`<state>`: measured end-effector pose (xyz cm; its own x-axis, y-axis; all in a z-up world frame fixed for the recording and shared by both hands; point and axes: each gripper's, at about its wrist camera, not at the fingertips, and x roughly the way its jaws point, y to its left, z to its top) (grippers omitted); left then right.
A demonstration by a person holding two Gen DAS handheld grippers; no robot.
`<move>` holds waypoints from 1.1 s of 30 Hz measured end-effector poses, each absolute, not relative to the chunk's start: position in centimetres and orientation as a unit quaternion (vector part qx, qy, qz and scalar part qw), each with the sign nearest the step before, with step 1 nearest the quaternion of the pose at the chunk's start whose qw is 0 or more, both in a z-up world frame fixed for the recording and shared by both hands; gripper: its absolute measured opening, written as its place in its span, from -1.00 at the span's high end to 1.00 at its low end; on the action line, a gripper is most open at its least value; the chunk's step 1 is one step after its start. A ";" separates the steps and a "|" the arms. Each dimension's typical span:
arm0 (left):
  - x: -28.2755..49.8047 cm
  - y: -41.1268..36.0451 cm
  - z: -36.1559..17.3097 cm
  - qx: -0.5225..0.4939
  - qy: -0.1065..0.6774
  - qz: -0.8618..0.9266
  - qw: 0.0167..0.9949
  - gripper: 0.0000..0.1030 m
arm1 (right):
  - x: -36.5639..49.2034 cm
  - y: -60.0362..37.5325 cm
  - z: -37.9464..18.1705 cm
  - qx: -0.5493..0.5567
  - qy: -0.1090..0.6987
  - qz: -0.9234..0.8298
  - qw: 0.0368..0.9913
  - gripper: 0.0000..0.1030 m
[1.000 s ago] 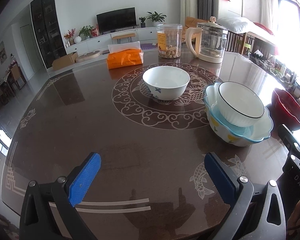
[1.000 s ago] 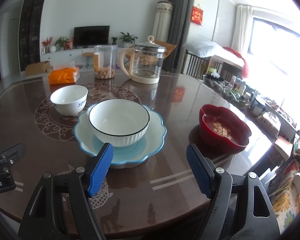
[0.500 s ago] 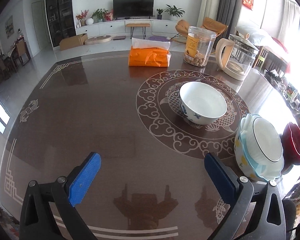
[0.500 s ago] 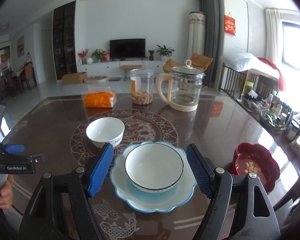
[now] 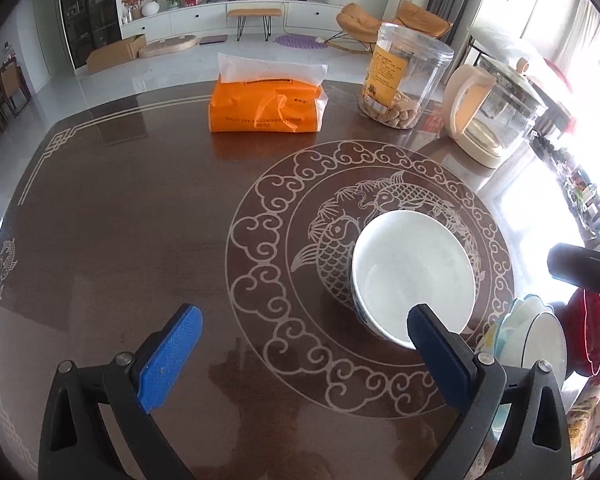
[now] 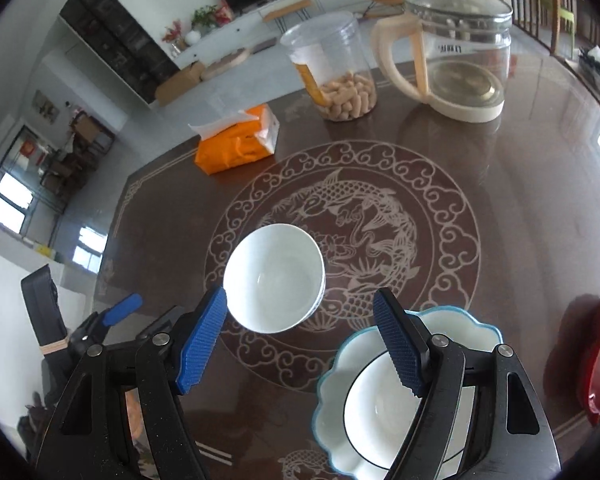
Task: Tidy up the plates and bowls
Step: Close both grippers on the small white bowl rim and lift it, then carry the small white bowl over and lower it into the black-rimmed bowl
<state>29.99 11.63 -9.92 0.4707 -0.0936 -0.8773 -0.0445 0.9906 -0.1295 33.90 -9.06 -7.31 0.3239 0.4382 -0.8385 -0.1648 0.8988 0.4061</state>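
Both claws, left (image 5: 302, 356) and right (image 6: 300, 344), hang released over mid-worktop (image 5: 140, 220); next, grasp the white bowl (image 6: 274, 278) and stack it.

Glossy ceramic bowl (image 6: 274, 278), polished table (image 6: 520, 208)

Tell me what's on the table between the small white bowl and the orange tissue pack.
Nothing: in both wrist views, only bare dark tabletop with its carved fish medallion lies between the small white bowl and the orange tissue pack.
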 end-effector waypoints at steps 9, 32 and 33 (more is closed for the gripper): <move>33.2 10.1 -13.5 -0.103 0.557 -0.023 0.824 -0.52 | 38.0 -8.1 -13.7 0.160 0.620 0.155 0.752 0.02; 34.1 7.8 -15.1 -0.092 0.560 -0.040 0.822 0.70 | 38.3 -6.0 -16.3 0.104 0.624 0.138 0.762 0.82; 33.9 7.7 -14.7 -0.090 0.558 -0.040 0.824 0.70 | 38.4 -5.9 -16.2 0.107 0.621 0.140 0.764 0.82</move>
<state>33.91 7.73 -14.74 0.3737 -0.1657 -0.9126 -0.0354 0.9807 -0.1925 38.36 -5.93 -16.23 0.1902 0.3467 -0.9185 -0.0821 0.9379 0.3370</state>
